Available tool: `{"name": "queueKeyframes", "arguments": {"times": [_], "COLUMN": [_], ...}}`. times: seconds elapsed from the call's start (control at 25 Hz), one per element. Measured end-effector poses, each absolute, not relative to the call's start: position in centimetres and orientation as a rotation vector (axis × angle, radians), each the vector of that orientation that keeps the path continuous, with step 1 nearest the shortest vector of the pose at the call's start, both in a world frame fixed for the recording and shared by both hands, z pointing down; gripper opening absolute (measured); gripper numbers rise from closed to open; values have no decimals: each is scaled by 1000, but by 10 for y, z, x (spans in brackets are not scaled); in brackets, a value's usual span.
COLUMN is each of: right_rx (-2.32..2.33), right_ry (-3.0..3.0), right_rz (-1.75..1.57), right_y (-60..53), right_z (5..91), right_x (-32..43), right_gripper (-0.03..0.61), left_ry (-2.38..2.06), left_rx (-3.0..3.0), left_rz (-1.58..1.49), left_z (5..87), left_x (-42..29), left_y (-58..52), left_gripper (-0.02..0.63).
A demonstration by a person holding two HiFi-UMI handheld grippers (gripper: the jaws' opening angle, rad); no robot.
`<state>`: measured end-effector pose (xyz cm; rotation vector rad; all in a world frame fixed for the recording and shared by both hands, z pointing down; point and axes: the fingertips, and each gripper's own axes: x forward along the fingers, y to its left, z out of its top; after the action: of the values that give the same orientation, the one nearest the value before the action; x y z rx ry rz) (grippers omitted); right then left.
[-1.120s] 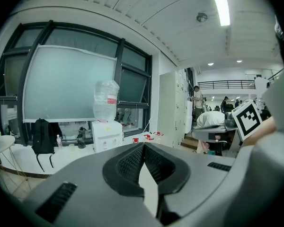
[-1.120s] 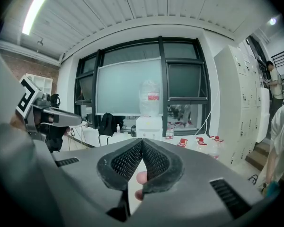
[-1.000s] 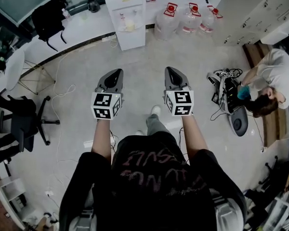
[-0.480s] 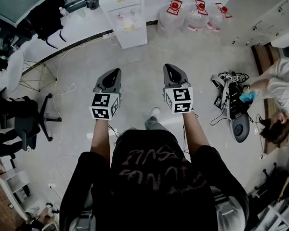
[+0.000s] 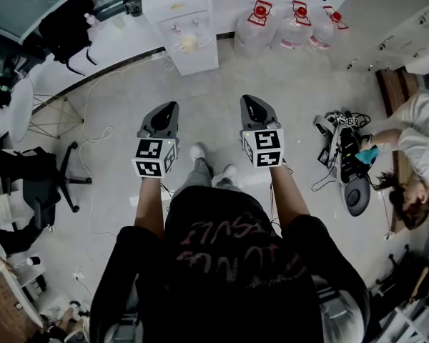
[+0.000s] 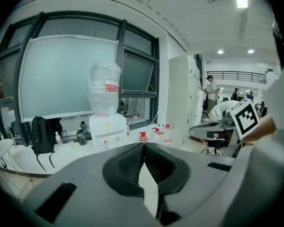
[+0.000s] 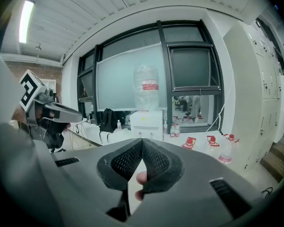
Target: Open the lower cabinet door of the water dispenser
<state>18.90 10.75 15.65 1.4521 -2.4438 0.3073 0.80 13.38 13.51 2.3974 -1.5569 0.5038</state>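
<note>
Approach is noted: water dispenser (image 5: 180, 27) is brought slightly closer than a second ago, but remains ahead, well apart from both grippers. Left gripper (image 5: 168, 110) and right gripper (image 5: 251, 103) are held closed on nothing. Lower cabinet door (image 5: 198, 57) is judged unopened, not yet reached.

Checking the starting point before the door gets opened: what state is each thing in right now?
left tool: shut, nothing held.
right tool: shut, nothing held.
water dispenser: upright, well ahead of both tools, untouched.
lower cabinet door: looks shut.
bottle: seated on top of the dispenser.
water jugs: upright on the floor, red caps on.
</note>
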Motion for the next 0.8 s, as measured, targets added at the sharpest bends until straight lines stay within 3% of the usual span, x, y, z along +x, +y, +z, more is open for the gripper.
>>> {"name": "queueKeyframes", "arguments": {"times": [0.8], "right_rx": [1509], "right_ry": [-2330], "right_rz": [342], "right_y": [-27], "right_z": [177], "right_x": [98], "right_gripper": [15], "left_ry": [-1442], "left_rx": [2384], "left_rz": [453], "left_z": [176], "left_x": [-83], "left_y": [-11], "left_gripper": [12]}}
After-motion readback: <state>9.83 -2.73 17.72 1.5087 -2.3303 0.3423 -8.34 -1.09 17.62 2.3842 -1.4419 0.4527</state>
